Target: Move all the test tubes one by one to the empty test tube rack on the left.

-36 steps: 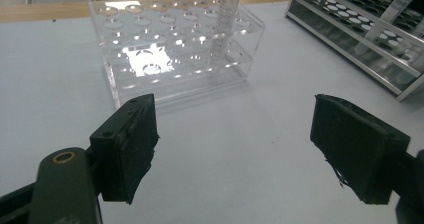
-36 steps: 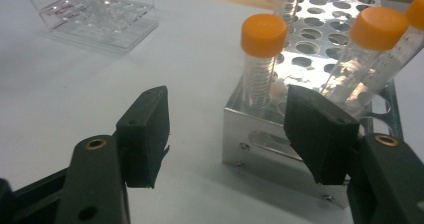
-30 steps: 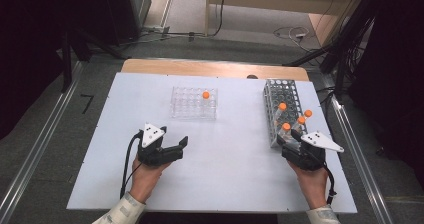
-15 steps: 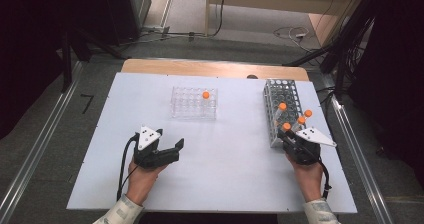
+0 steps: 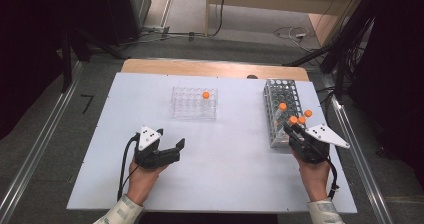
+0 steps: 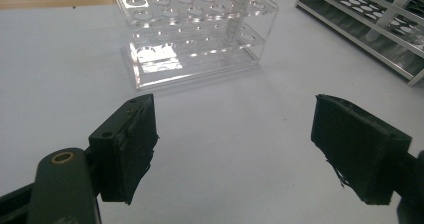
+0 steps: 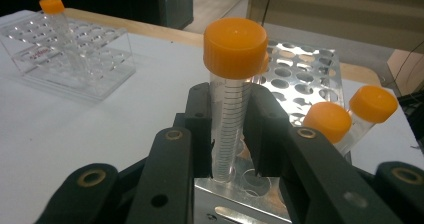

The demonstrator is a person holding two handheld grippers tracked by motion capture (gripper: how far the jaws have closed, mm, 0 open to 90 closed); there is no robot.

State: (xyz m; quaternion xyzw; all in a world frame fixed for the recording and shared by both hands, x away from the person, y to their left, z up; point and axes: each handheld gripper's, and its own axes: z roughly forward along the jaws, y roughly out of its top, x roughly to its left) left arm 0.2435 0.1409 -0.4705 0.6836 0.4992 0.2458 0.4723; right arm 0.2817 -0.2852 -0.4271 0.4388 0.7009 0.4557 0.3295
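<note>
On the white table (image 5: 225,184), at our left, we are resting the left gripper (image 5: 172,151) with its jaws spread and bare, short of the clear rack (image 5: 195,104). At our right, the right gripper (image 5: 292,130) is pinching an orange-capped tube (image 7: 231,104) upright, its foot just above the metal rack (image 5: 282,91).

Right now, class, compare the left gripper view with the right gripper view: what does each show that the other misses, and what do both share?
Left gripper view alone: the left tongs, jaws wide apart with nothing between them, above bare white table.

Right gripper view alone: the right tongs shut on a clear graduated tube with an orange cap, plus two more orange-capped tubes leaning to its right.

Both share: the clear plastic rack holding one tube, the metal rack, and the white table.
</note>
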